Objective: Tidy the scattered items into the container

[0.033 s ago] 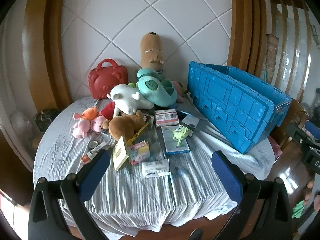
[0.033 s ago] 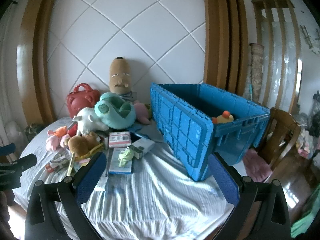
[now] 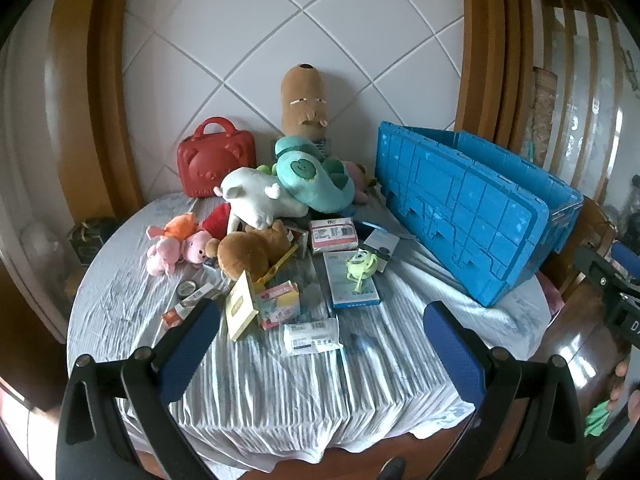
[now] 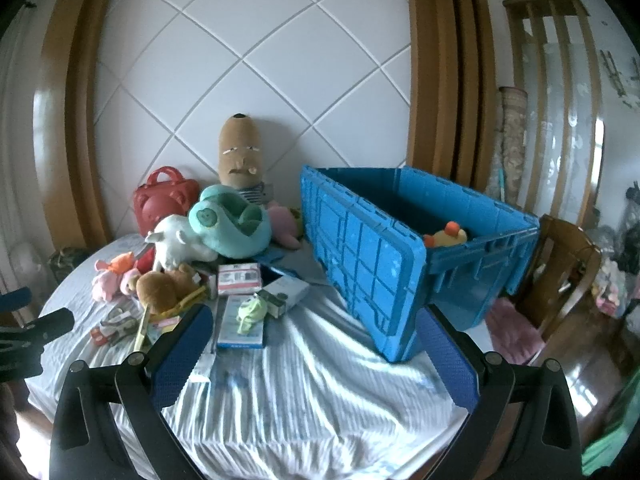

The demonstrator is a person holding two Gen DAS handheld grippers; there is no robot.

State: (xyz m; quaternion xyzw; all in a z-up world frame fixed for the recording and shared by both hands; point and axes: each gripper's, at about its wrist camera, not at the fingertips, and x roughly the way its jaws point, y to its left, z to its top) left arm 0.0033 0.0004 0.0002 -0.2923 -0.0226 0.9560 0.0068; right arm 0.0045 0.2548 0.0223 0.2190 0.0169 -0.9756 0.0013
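**Tabletop and crate.** The round, cloth-covered tabletop (image 3: 280,380) carried everything. The blue crate (image 4: 360,248) stood open at its right side, near the heap but apart from it. The pictures taken just before match this moment: no item had shifted and neither gripper had moved. The sorting therefore stood exactly where it had been.

**Contents of the crate.** One orange-and-yellow plush (image 4: 446,235) showed above the far rim. The rest of the interior was hidden by the near wall.

**Items outside the crate.**
- At the back were a tall brown plush (image 3: 304,104) against the wall and a red case (image 3: 216,168).
- In front of them were a teal plush (image 3: 316,180), a white plush (image 3: 260,200), a brown bear (image 3: 248,252) and a pink plush (image 3: 168,252), piled touching one another.
- Nearer the edge were a flat blue box (image 3: 352,292) with a small green toy (image 3: 362,266) lying on it, a pink-and-white box (image 3: 334,234) and a white packet (image 3: 310,330).

**Grippers.** The left gripper (image 3: 320,314) faced the heap and the right gripper (image 4: 312,320) faced the crate's near corner. On both, the fingers were spread wide and held nothing.

**Judgement.** Most of the clutter remained to be moved into the crate.
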